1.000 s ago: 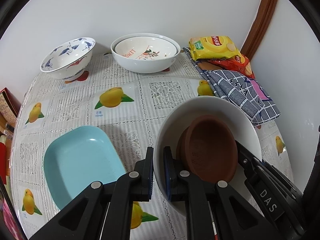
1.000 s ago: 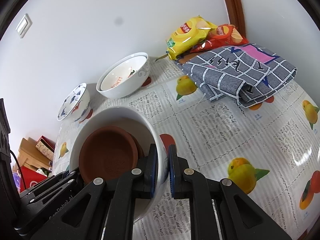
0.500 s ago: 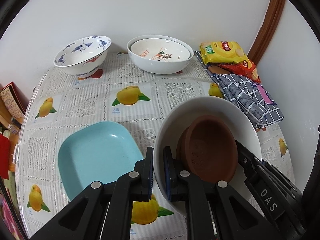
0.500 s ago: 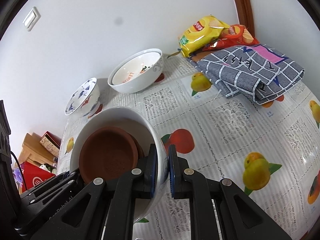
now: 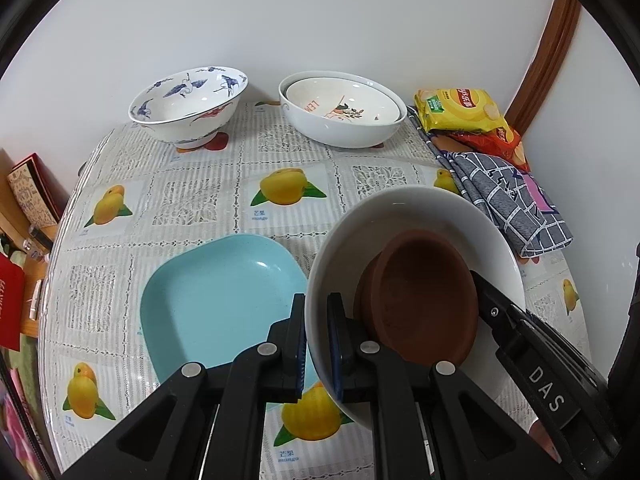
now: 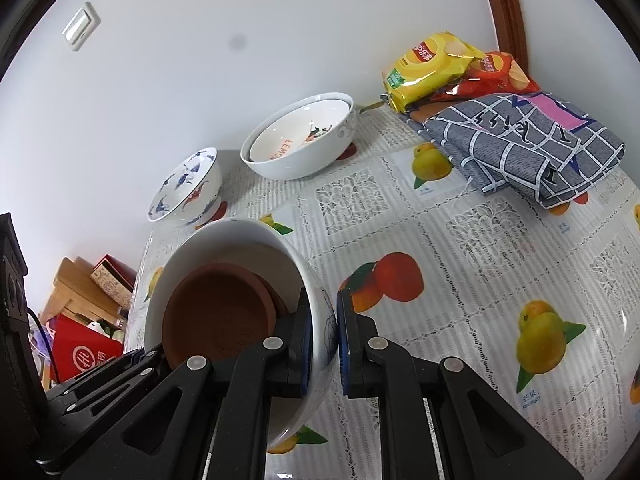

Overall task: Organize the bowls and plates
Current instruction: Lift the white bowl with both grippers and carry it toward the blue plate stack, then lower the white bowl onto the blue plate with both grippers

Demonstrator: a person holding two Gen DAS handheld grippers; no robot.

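Note:
A large white bowl [image 5: 416,216] [image 6: 224,240] hangs above the table, with a brown clay dish [image 5: 424,296] [image 6: 216,316] lying inside it. My left gripper [image 5: 317,344] is shut on the bowl's left rim, and my right gripper [image 6: 324,336] is shut on the opposite rim. The right gripper's black fingers [image 5: 520,328] show across the bowl in the left wrist view. A light blue square plate [image 5: 216,300] lies on the table just left of the bowl. At the back stand a blue-patterned bowl [image 5: 188,104] [image 6: 188,188] and two nested white bowls [image 5: 340,112] [image 6: 300,140].
Yellow and red chip bags [image 5: 464,114] [image 6: 432,64] and a folded grey checked cloth [image 5: 508,196] [image 6: 520,144] lie at the back right by the wall. The fruit-print tablecloth [image 6: 480,240] covers the table. Boxes [image 6: 84,284] stand beyond its left edge.
Both grippers have carried the white bowl and brown dish leftward and back across the table. The blue plate, back bowls and cloth have shifted right in the left wrist view. Grips are unchanged.

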